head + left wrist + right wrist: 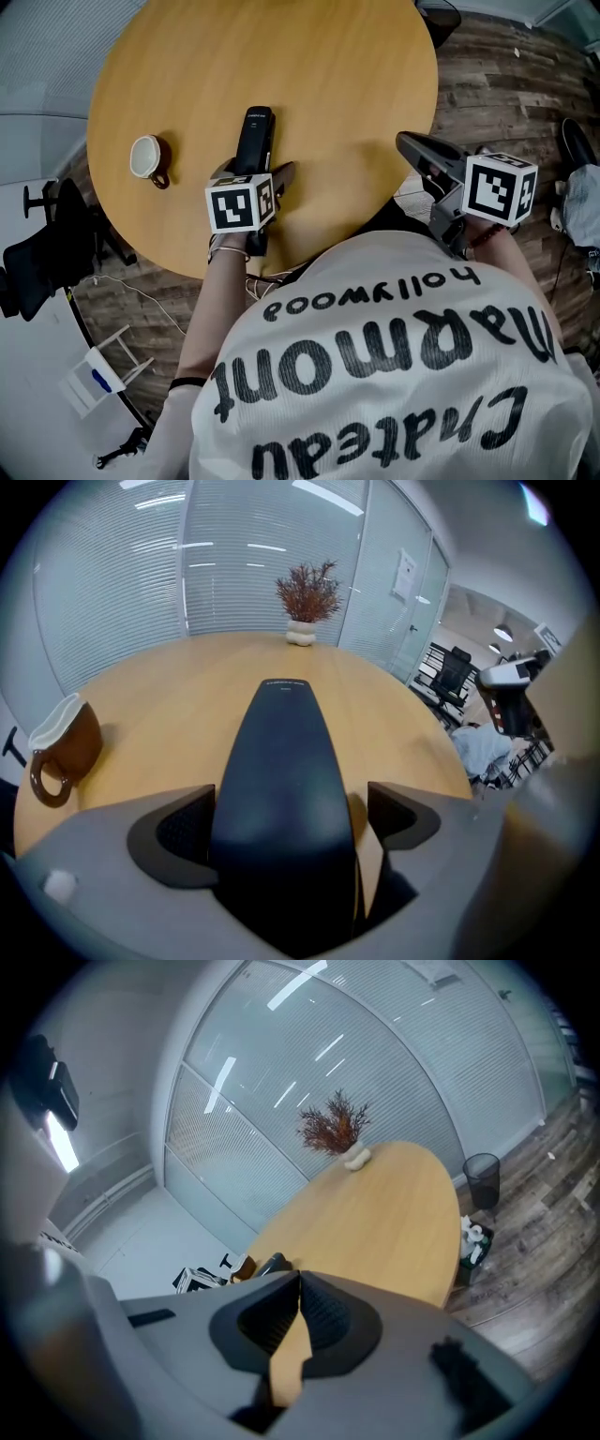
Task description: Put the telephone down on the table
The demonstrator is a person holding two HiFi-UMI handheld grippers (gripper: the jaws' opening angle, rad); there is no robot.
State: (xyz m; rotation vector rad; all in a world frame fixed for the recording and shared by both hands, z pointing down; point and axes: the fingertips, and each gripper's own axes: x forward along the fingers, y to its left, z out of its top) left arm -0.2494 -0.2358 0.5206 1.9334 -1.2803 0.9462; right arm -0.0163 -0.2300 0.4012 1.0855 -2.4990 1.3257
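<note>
A black telephone handset [253, 141] lies flat on the round wooden table [309, 66], pointing away from me. My left gripper [255, 175] straddles its near end with the jaws apart. In the left gripper view the telephone [281, 789] runs up between the two pads, and a strip of table shows between it and the right pad [403, 817]. My left gripper [286, 822] is open. My right gripper [412, 145] hangs over the table's right edge, away from the telephone. Its tips [298, 1283] meet with nothing between them.
A brown cup [148, 159] with a white inside stands left of the telephone, also seen in the left gripper view [61, 747]. A small vase with dry red twigs [305, 607] sits at the table's far edge. Office chairs [37, 253] and a waste bin [481, 1180] stand on the floor.
</note>
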